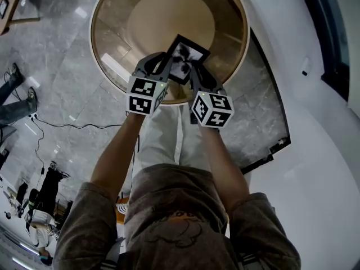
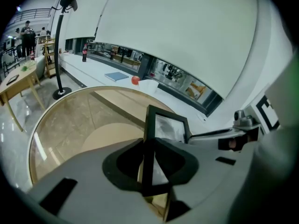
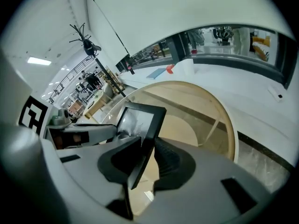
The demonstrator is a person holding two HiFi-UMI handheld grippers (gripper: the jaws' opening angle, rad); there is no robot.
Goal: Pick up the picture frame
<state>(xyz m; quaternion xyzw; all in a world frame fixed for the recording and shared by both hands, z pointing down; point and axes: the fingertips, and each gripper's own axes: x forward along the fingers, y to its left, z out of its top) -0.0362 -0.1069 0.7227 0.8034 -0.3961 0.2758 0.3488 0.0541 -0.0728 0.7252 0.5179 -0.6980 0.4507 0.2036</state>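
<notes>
A small black picture frame (image 1: 184, 58) with a black-and-white print hangs above the round glass-topped table (image 1: 112, 16), held from both sides. My left gripper (image 1: 159, 65) is shut on the frame's left edge; in the left gripper view that black edge (image 2: 148, 148) stands upright between the jaws. The right gripper (image 1: 197, 67) is shut on the opposite edge, which in the right gripper view runs slanting between its dark pads as a black bar (image 3: 145, 146). Each gripper view also shows the other gripper beyond the frame.
The table has a light wooden rim (image 1: 169, 101) and a round wooden base under the glass. A curved white counter (image 1: 315, 122) runs along the right. A black cable (image 1: 67, 124) lies on the marble floor at left. My legs stand just below the table's near edge.
</notes>
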